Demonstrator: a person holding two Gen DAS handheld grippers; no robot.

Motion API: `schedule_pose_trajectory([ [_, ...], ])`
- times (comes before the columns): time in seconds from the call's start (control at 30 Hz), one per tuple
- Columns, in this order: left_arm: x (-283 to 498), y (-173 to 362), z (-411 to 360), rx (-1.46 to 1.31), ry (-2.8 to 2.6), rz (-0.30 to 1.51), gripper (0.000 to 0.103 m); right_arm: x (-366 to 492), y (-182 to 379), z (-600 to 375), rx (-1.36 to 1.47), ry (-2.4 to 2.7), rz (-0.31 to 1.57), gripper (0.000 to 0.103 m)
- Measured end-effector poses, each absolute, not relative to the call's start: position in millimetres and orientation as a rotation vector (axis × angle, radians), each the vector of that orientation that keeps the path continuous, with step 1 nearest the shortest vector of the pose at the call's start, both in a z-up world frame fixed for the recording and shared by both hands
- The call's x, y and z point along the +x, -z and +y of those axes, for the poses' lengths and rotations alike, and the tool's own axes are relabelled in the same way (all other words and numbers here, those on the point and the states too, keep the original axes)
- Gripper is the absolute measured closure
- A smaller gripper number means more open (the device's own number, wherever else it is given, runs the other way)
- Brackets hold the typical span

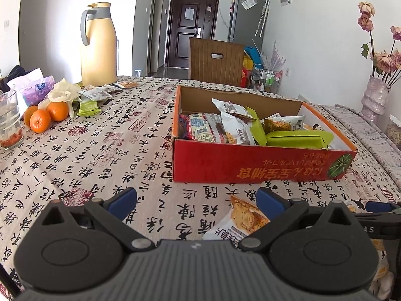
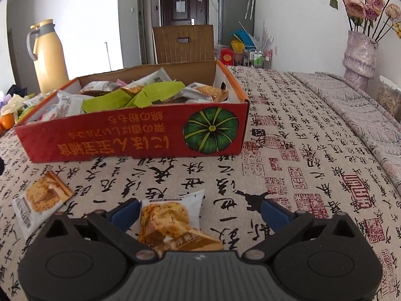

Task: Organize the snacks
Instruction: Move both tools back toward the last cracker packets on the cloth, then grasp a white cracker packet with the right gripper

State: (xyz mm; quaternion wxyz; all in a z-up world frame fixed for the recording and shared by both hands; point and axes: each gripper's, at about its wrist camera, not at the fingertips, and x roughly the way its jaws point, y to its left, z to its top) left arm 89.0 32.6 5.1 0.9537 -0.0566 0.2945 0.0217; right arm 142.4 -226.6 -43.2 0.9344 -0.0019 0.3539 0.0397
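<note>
My right tongs (image 2: 200, 213) are spread wide, hovering low over the worktop (image 2: 300, 130), with a white snack packet (image 2: 173, 220) printed with a golden cake lying between the fingers, close against the left-hand one and clear of the other. Its long axis runs roughly forward along the tongs, slightly slanted, so the fingers would meet it across its short width. The near end is hidden under the tongs' body, so I cannot tell how far it extends.

My left tongs (image 1: 196, 200) are likewise spread and hold nothing. A second packet (image 1: 238, 220) of the same kind lies just inside the right-hand finger, slanted across the cloth.

The red cardboard box (image 2: 140, 140), already holding many packets, stands directly ahead of both tongs, near but apart. More loose packets (image 1: 100, 92) remain at the far left beside the oranges (image 1: 45, 115) and the yellow thermos jug (image 1: 99, 47).

Judgement: the right tongs are better placed for the first pick; shifting slightly left would centre the packet before pinching. The box then lies straight ahead.
</note>
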Motion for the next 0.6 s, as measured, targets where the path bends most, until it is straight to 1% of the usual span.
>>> schedule_pose_trajectory([
  [0.1, 89.6, -4.4, 33.0, -0.117, -0.044, 0.601, 0.000, 146.7, 47.4, -226.2, -0.003, -0.068, 0.747, 0.000],
  [0.37, 90.9, -1.6, 32.9, -0.125, -0.038, 0.610, 0.000, 147.6, 49.4, -226.1, 0.001, -0.065, 0.736, 0.000],
  [0.4, 90.4, -1.6, 33.2, -0.126, -0.037, 0.609, 0.000, 147.3, 48.9, -226.3, 0.001, -0.067, 0.731, 0.006],
  [0.43, 90.2, -1.4, 33.7, -0.127, -0.037, 0.608, 0.000, 146.0, 48.1, -226.0, 0.001, -0.070, 0.724, 0.013],
  [0.47, 89.9, -1.5, 34.3, -0.129, -0.037, 0.608, 0.000, 145.1, 47.1, -225.9, 0.001, -0.076, 0.717, 0.018],
  [0.53, 89.5, -1.6, 35.0, -0.129, -0.038, 0.608, 0.000, 142.4, 44.8, -225.7, -0.001, -0.084, 0.701, 0.040],
  [0.57, 89.3, -1.5, 34.7, -0.127, -0.038, 0.609, 0.000, 141.4, 43.9, -226.3, 0.002, -0.087, 0.695, 0.046],
  [0.6, 89.3, -1.4, 34.6, -0.126, -0.039, 0.609, 0.000, 140.4, 43.1, -227.1, 0.006, -0.087, 0.691, 0.057],
])
